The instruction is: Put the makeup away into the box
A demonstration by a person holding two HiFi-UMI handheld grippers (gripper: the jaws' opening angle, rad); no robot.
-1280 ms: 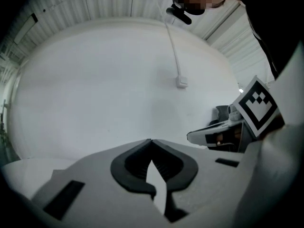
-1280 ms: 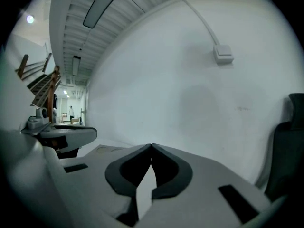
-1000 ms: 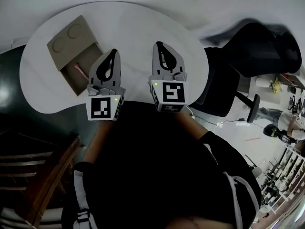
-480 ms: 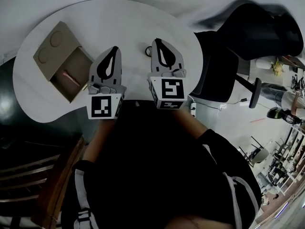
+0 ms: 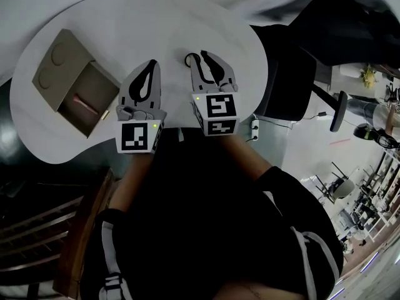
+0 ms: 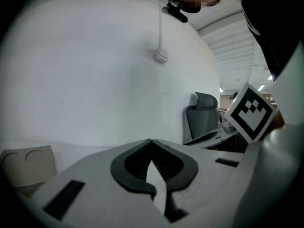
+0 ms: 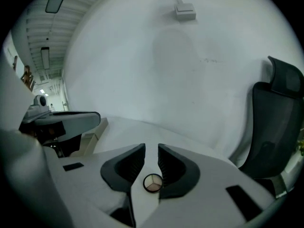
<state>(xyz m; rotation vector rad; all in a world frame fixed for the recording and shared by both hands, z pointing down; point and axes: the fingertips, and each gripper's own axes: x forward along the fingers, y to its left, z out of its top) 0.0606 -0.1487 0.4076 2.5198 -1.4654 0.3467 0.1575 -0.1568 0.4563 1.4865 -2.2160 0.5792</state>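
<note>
- The right gripper [image 7: 151,147] had its jaws a little apart, and they had just been opening.
- A small round makeup compact [image 7: 153,183] showed in the gap, near the roots of the jaws. Its face was split into three pale wedges. Neither pad pressed on it, and it bore no writing that could be read.
- In the head view the right gripper [image 5: 199,58] hung over the middle of the white worktop [image 5: 156,24], to the right of the left one and just beside it.
- The left gripper [image 6: 151,140] was closed, tip against tip, with nothing between the jaws. Only white worktop showed through the slot behind the tips.
- In the head view the left gripper [image 5: 151,64] pointed toward the far edge, just right of the box.
- The cardboard box [image 5: 97,83] lay open on the left part of the worktop, well apart from the compact.
- Its lid [image 5: 56,64] was folded out to the far left and carried two pressed circles as its only marking. The left gripper view also caught them [image 6: 28,165].
- A pinkish thing [image 5: 84,103] lay inside the box, too blurred to name.
- Each gripper's cube carried black-and-white square markers and no lettering.
- A dark office chair [image 5: 294,74] stood off the right end of the worktop.
</note>
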